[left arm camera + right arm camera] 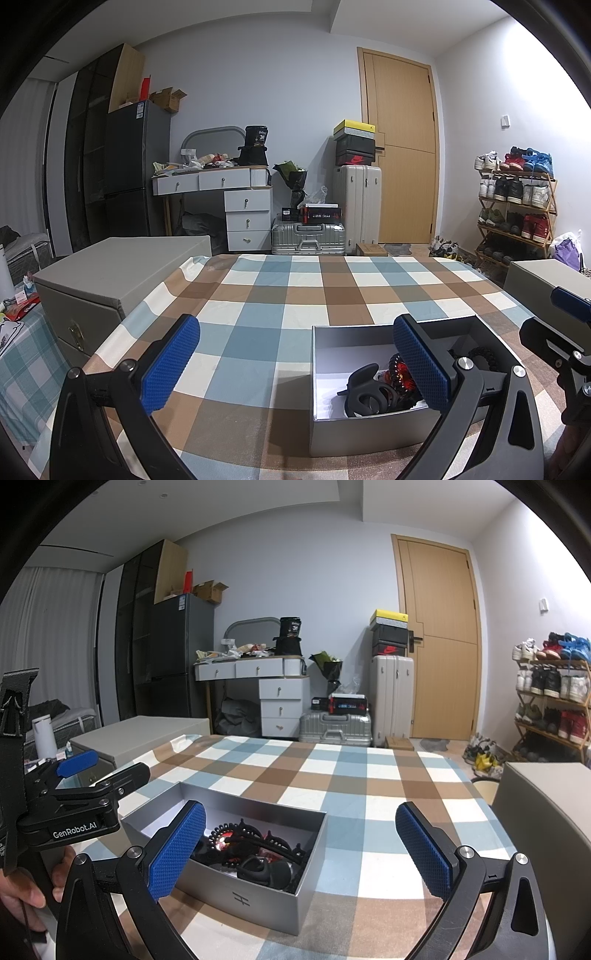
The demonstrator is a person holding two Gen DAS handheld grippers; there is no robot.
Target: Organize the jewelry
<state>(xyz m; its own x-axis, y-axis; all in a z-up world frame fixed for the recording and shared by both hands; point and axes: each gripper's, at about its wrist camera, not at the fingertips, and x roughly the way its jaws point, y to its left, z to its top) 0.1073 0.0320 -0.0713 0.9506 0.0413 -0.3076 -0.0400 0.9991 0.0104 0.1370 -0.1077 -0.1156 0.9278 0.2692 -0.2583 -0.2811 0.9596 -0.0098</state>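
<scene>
A silver open box (pixel 369 428) (pixel 258 904) sits on the checked tablecloth (pixel 280 295) (pixel 351 775). Inside lie black hair claws (pixel 365 395) (pixel 262 873), a red-and-black beaded band (pixel 400 376) (pixel 221 840) and a black braided piece (pixel 480 352). My left gripper (pixel 295 365) is open above the cloth, its right pad over the box's right half. My right gripper (pixel 301 853) is open too, its left pad over the box's near-left corner. Neither holds anything. Each gripper shows at the edge of the other's view, the right gripper body (pixel 554 332) and the left gripper body (pixel 74 805).
Grey storage boxes (pixel 110 288) (pixel 546 830) flank the table left and right. A hand (pixel 26 890) holds the left gripper's handle. Behind stand a dresser (pixel 236 195), suitcases (pixel 354 206), a door (pixel 402 147) and a shoe rack (pixel 517 206).
</scene>
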